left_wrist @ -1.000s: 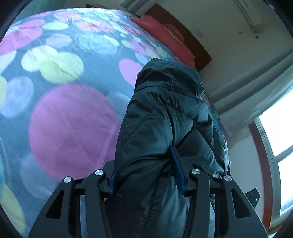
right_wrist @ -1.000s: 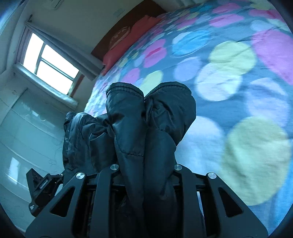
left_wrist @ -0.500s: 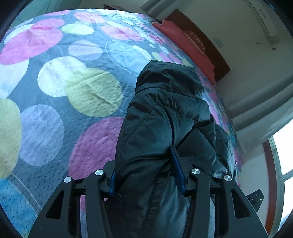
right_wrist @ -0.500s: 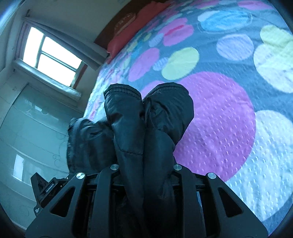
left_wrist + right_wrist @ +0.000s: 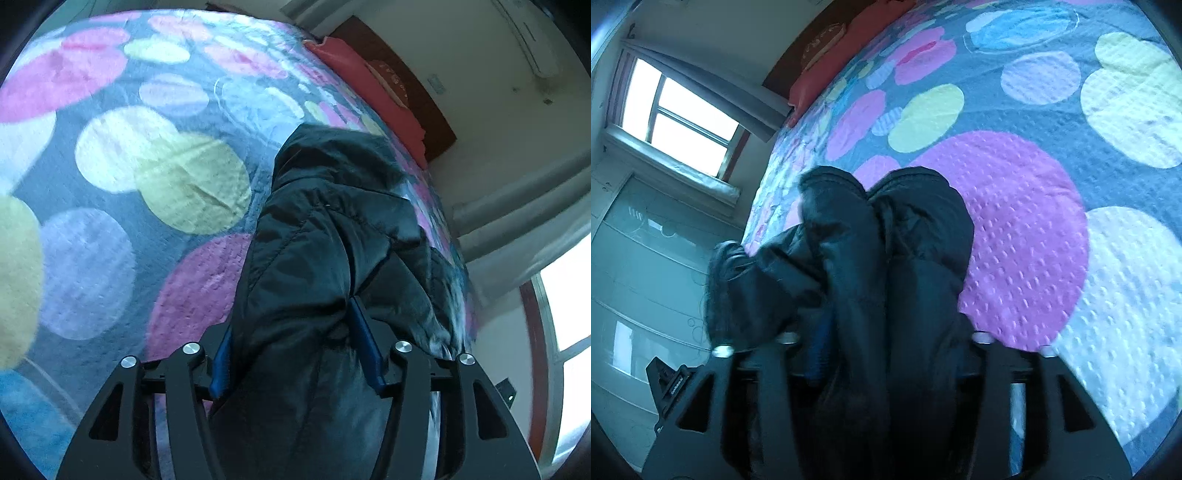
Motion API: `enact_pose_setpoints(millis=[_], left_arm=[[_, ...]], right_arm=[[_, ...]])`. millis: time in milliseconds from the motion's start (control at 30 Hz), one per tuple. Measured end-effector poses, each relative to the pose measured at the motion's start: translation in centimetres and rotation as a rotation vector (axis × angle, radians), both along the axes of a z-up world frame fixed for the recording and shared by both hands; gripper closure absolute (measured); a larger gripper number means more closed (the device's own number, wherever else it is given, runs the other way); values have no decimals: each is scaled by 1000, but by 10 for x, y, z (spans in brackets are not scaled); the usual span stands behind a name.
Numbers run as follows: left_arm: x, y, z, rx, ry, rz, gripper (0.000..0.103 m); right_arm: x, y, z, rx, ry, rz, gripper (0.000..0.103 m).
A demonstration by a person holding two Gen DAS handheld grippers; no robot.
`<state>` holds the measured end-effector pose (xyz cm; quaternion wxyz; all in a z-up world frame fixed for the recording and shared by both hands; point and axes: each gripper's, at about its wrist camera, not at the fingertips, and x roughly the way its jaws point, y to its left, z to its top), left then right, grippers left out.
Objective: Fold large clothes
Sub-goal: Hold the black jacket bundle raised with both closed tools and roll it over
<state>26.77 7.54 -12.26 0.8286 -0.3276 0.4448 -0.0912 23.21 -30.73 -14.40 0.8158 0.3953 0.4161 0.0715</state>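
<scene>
In the left wrist view, our left gripper (image 5: pixel 295 354) has a thick fold of the black padded jacket (image 5: pixel 325 236) between its 2 blue pads (image 5: pixel 364 349). Its jaws are opening, yet the quilted cloth fills the whole gap and both pads touch it. From there the jacket runs forward as a dark ridge and ends in a rounded, hood-like bulge lying on the bed (image 5: pixel 110 184). The bedspread beneath is grey-blue with large pink, yellow, lilac and white circles. A red pillow (image 5: pixel 369 81) lies at the far end against a dark brown headboard (image 5: pixel 417 96). A white air conditioner (image 5: pixel 528 48) hangs on the wall above, and a bright window (image 5: pixel 565 314) shows at the right edge.

In the right wrist view, our right gripper (image 5: pixel 886 350) also has the jacket between its fingers, and its jaws are opening too. The frame is blurred there, so we cannot tell whether the pads press the cloth. 2 rounded lobes of the jacket (image 5: pixel 886 229) stand side by side just ahead of the fingers, resting on a big pink circle of the bedspread (image 5: pixel 1027 229). More of the jacket slumps to the left, over the bed's edge. Beyond it we see a window (image 5: pixel 679 114) with a grey curtain (image 5: pixel 713 88) and a pale glass cabinet front (image 5: pixel 646 273).
</scene>
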Motion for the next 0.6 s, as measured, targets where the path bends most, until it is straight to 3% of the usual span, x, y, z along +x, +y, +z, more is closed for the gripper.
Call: enact_pose_setpoints(millis=[133, 300, 500, 567, 600], left_arm=[[-30, 14, 13, -3, -63, -17, 28], [-78, 26, 5, -56, -51, -55, 23], [-105, 20, -20, -159, -14, -73, 20], [-105, 17, -25, -216, -9, -81, 20], [-105, 14, -26, -208, -1, -79, 21]], right_arm=[[-24, -4, 9, 5, -13, 12, 22], [-64, -10, 9, -21, -6, 24, 17], [-90, 0, -15, 138, 40, 49, 16], [-96, 7, -17, 134, 30, 50, 16], [-97, 10, -16, 116, 28, 60, 17]])
